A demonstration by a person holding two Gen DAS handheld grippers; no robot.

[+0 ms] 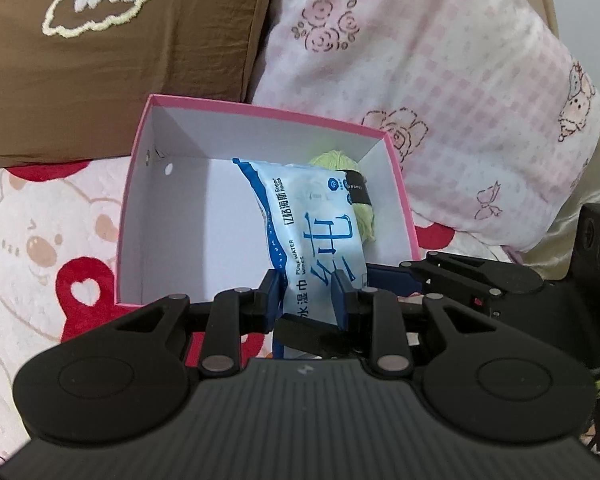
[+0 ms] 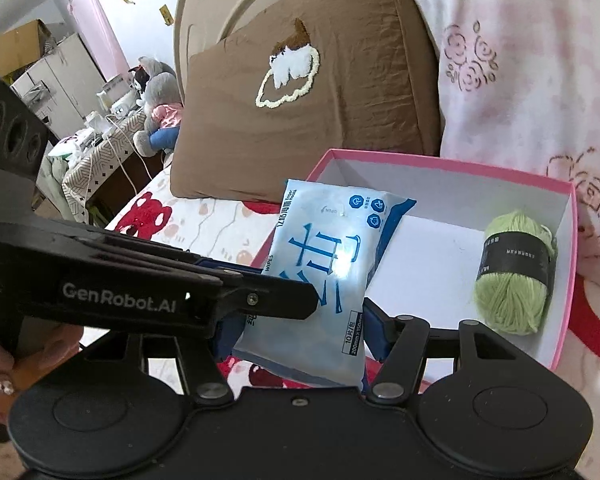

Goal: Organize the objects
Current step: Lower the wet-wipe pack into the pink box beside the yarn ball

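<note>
A blue and white pack of wet wipes (image 1: 320,232) is held tilted over the near edge of a pink box (image 1: 340,122) with a white inside. My left gripper (image 1: 306,300) is shut on the pack's near end. My right gripper (image 2: 300,332) also closes on the pack (image 2: 332,256) from its own side; its fingers (image 2: 376,332) press the pack's lower end. The left gripper (image 2: 260,300) crosses the right wrist view from the left. A green yarn ball (image 2: 514,272) with a black band lies in the box's right part and also shows in the left wrist view (image 1: 336,158).
The pink box (image 2: 440,162) sits on a pink bed sheet with red bear prints (image 1: 60,240). A brown pillow (image 2: 300,100) and a pink patterned quilt (image 1: 440,80) lie behind it. A cluttered side table with a plush toy (image 2: 156,92) stands beyond the bed.
</note>
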